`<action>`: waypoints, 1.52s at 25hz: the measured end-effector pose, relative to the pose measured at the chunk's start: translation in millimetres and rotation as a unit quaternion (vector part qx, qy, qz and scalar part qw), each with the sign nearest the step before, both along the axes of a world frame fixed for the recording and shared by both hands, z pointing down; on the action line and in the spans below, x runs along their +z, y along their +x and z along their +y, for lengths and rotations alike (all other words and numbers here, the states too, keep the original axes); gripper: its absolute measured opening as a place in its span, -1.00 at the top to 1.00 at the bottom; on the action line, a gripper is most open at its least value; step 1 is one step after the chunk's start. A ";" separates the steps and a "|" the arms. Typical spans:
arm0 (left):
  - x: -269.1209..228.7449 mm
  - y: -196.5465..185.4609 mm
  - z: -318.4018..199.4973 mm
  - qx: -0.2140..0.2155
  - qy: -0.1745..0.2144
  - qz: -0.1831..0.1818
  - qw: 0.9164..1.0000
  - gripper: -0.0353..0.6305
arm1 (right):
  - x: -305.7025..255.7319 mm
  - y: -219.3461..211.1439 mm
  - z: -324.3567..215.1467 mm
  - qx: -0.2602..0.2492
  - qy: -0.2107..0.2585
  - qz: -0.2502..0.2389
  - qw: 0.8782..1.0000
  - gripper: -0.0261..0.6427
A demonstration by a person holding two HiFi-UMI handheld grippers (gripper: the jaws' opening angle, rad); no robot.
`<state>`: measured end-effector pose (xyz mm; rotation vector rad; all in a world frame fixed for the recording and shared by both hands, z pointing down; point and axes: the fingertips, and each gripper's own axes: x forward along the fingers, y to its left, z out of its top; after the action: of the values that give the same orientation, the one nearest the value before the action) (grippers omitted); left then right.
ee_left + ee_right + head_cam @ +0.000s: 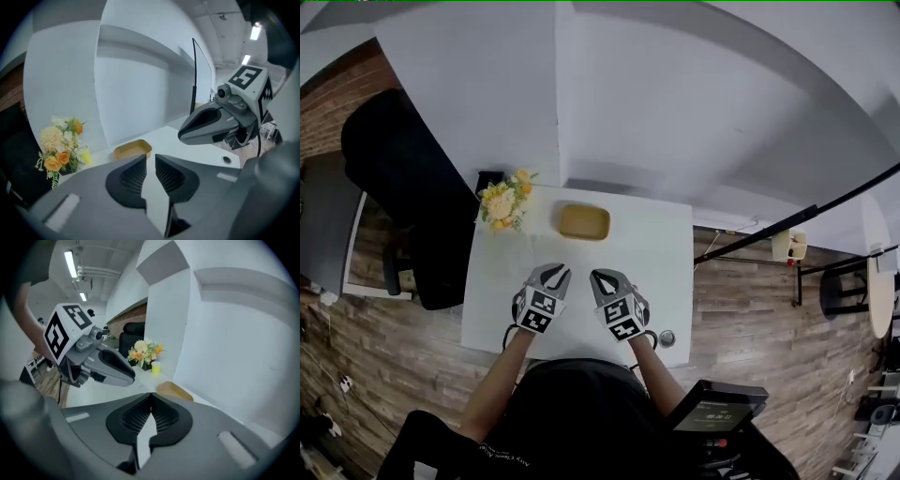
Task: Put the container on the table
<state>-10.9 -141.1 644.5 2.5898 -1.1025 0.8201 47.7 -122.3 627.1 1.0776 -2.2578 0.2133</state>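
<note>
The tan shallow container (584,221) rests on the white table (656,272) near its far edge, empty. It also shows past the jaws in the left gripper view as the container (132,150) and in the right gripper view as the container (174,391). My left gripper (559,274) (150,161) hovers over the table's near half, short of the container, its jaws a narrow gap apart with nothing between them. My right gripper (600,278) (151,397) hangs beside it, its tips touching and holding nothing.
A bunch of yellow and orange flowers (504,200) (61,145) (144,351) stands at the table's far left corner, with a small yellow cup (155,367) next to it. A round grommet (667,337) sits near the front right edge. A white wall rises behind the table.
</note>
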 end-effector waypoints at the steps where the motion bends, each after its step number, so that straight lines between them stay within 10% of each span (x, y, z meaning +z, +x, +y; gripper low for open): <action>1: -3.9 -3.8 -1.7 -0.009 0.006 0.006 1.000 0.72 | -7.9 -0.7 -1.8 0.008 0.007 -0.014 1.000 0.89; 9: -64.7 -16.4 -12.6 -0.061 0.071 0.064 0.994 0.77 | -59.5 -2.9 -13.6 0.030 0.061 -0.071 0.995 0.89; 23: -146.3 -17.4 0.5 -0.022 0.182 0.134 0.974 0.82 | -151.1 -10.8 -3.7 0.009 0.187 -0.162 0.969 0.89; 38: -164.1 -7.1 23.9 0.007 0.206 0.188 0.960 0.86 | -147.3 3.8 9.8 0.028 0.206 -0.182 0.961 0.89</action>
<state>-18.0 -117.2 480.5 2.9129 -1.2373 0.0811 51.5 -112.5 479.8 1.4120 -2.6790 -0.0483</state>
